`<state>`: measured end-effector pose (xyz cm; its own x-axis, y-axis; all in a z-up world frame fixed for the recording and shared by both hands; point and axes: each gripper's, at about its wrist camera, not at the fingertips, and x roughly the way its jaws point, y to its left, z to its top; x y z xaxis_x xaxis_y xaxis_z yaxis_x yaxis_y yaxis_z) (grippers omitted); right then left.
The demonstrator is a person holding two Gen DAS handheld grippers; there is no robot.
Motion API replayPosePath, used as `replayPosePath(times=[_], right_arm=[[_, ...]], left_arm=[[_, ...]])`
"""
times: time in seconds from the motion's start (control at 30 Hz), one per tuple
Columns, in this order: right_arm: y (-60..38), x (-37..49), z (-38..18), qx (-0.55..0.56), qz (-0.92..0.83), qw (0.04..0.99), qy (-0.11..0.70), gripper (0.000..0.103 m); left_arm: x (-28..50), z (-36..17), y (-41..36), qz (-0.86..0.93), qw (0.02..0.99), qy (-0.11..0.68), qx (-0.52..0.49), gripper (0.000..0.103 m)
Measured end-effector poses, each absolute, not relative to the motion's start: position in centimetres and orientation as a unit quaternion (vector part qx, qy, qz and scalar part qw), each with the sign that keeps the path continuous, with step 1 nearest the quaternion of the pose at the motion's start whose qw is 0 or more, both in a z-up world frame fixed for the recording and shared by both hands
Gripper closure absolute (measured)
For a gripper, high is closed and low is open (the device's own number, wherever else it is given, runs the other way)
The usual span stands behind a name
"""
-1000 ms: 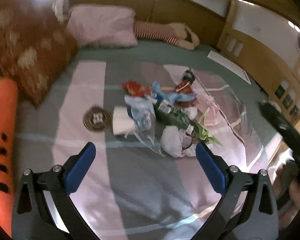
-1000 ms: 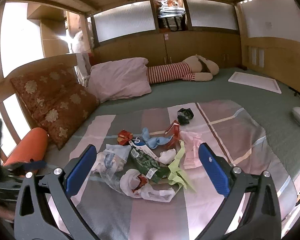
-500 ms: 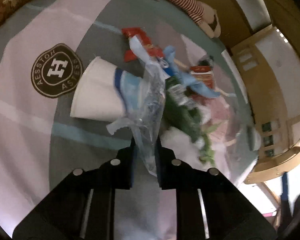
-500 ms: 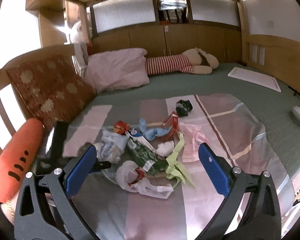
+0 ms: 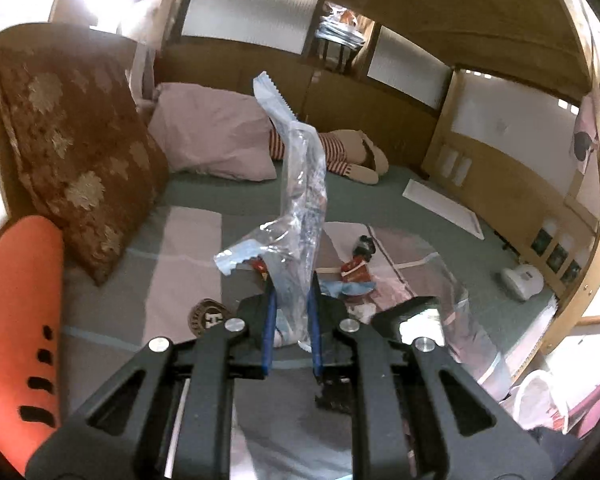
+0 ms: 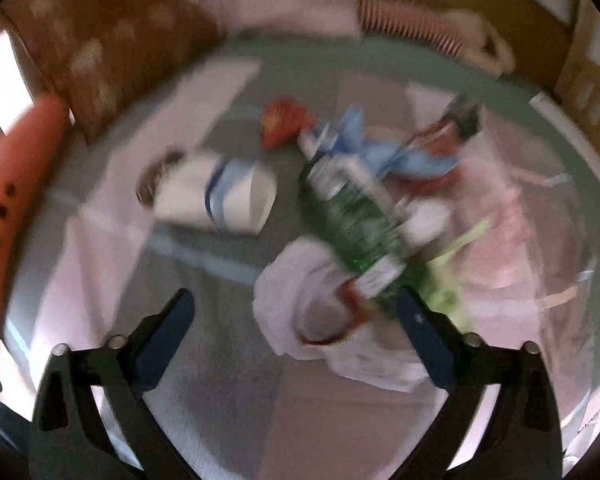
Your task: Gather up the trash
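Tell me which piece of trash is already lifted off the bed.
The clear plastic wrapper, pinched in the left gripper; the paper cup and green packet lie on the blanket.

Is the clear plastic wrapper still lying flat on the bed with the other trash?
No, the clear plastic wrapper is pinched in the left hand-held gripper and sticks up, lifted off the bed.

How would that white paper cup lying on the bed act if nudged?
The paper cup lies on its side, so it would probably roll in a curve. It looks light and thin-walled, likely crushing under a firm squeeze. The soft blanket may slow it.
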<state>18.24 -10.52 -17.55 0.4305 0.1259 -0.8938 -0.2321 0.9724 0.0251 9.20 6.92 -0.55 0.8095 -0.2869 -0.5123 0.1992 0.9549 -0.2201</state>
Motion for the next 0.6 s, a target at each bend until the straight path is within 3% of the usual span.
replayPosePath(times=[0.03, 0.1, 0.23, 0.4, 0.6], right_arm=[[-10.2, 18.2, -17.5, -0.044, 0.116, 0.840, 0.528, 0.083], [-9.7, 17.1, -15.4, -0.017, 0.153, 0.850, 0.504, 0.091], [-10.4, 12.2, -8.5, 0.036, 0.213, 0.898, 0.384, 0.093], [-14.3, 7.1, -2.4, 0.041, 0.148, 0.964, 0.218, 0.093], [-16.6, 7.3, -2.2, 0.046, 0.103, 0.971, 0.211, 0.093]], left_arm=[[9.1, -0.7, 7.1, -0.128, 0.947, 0.284, -0.076, 0.088], [9.3, -1.2, 7.3, -0.132, 0.942, 0.297, -0.082, 0.088], [9.9, -1.8, 8.1, -0.134, 0.935, 0.313, -0.095, 0.088], [9.6, -2.1, 6.9, -0.147, 0.934, 0.314, -0.089, 0.087], [9.9, -3.3, 5.0, -0.164, 0.926, 0.332, -0.075, 0.086]])
